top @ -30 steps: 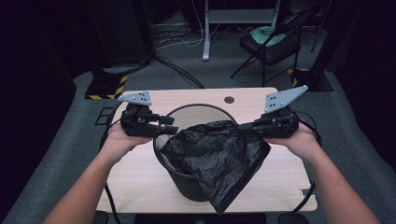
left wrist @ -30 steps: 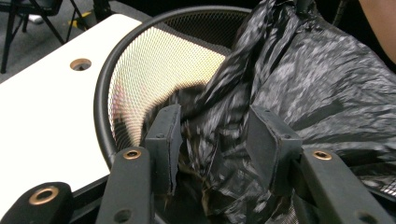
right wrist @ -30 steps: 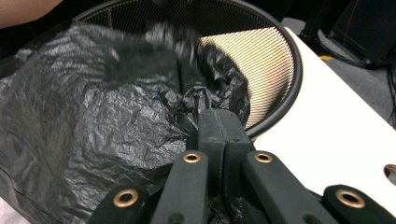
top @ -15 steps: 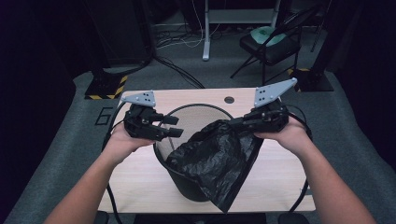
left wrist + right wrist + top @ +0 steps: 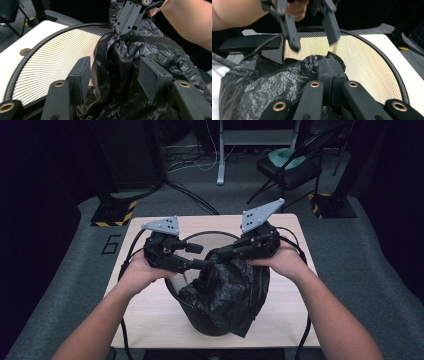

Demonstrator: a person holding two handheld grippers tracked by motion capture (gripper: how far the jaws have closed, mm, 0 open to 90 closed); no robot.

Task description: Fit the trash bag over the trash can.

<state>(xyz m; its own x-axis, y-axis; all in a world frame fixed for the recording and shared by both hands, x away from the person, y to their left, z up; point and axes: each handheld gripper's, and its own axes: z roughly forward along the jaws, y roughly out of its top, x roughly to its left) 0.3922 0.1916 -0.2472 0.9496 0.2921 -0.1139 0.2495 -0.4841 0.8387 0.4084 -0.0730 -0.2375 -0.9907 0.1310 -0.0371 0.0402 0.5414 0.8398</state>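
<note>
Now right claw (image 5: 220,254) pinches black bag (image 5: 235,290); left claw (image 5: 197,257) straddles it.

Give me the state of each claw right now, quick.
Left claw: open, jaws just been opening, black bin bag between them, unpressed.
Right claw: shut on the black bin bag.

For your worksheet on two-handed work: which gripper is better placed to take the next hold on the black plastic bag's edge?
Left. The left gripper stands open around the crumpled black plastic bag, pads not pressing; the right gripper is shut on it.
</note>
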